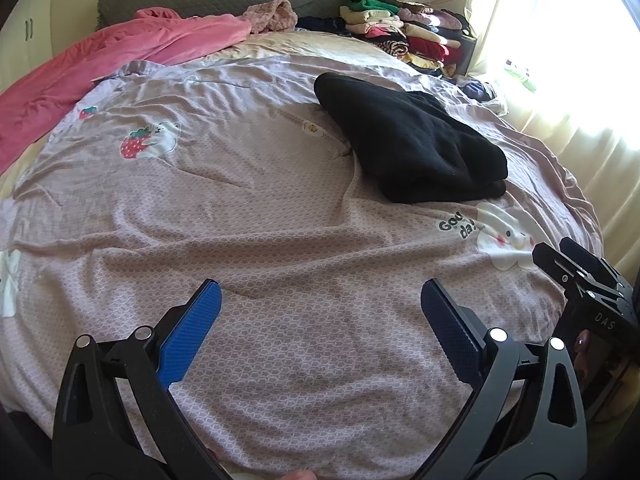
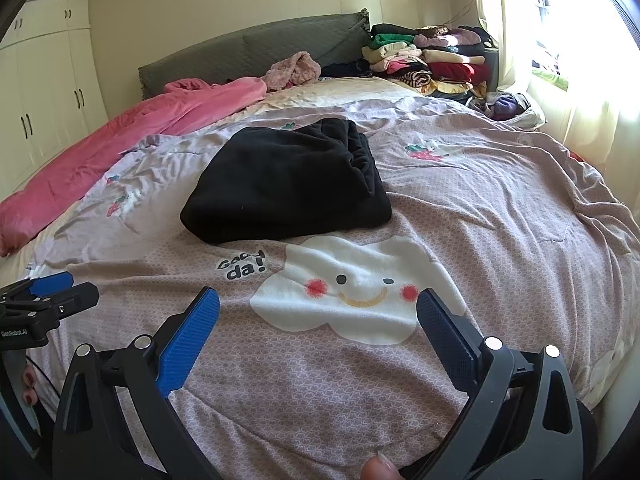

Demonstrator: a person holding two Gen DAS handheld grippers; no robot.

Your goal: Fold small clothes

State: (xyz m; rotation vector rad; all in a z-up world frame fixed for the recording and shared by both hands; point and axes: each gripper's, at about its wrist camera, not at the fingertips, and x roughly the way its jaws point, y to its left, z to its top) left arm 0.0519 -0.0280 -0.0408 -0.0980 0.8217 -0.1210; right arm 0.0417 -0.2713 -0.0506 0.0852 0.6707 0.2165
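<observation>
Apparently between garments — black garment [image 2: 286, 184] lay folded mid-bed; left hand-held gripper [image 1: 320, 308] and right hand-held gripper [image 2: 318, 316] spread apart, empty; next, fetching from far-corner clothes pile [image 2: 432, 60].

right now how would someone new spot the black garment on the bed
Start at the bed's lilac cartoon-print cover. The black garment lies folded mid-bed, just beyond the smiling cloud. It is the only dark, plain thing lying alone on the cover.

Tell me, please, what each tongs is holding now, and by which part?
Nothing. Both the left tongs and the right tongs are open over the bedcover; the black garment lies untouched.
</observation>
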